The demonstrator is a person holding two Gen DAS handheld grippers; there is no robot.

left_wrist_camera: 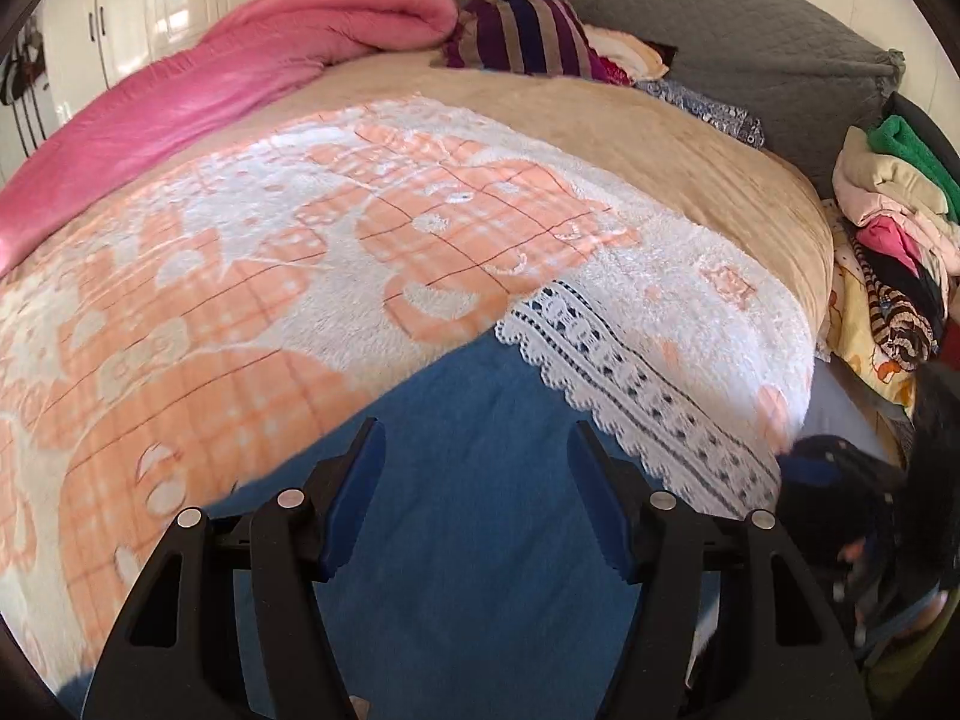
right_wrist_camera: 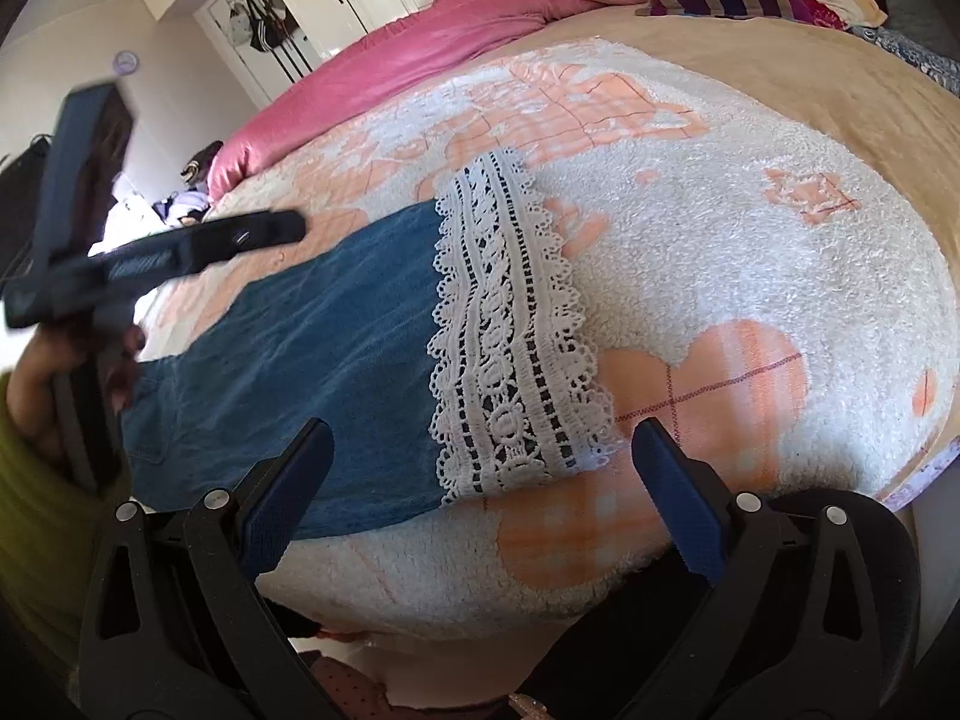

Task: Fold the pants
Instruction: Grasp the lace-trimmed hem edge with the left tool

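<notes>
Both fingers [left_wrist_camera: 477, 501] [right_wrist_camera: 480, 498] hang released over soft, limp denim pants [right_wrist_camera: 312, 348]; best pinched at the lace hem [right_wrist_camera: 510, 330].

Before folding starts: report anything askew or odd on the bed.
Nothing looks damaged or spilled. The blue pants lie flat on the orange-and-white blanket, lace hem unrumpled. Only the pink quilt is bunched along the far edge.

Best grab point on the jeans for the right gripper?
The lace hem corner nearest the right gripper, approached from the bed's near edge. The jeans lie flat on the blanket, and that scalloped edge sits just ahead of its open jaws.
</notes>
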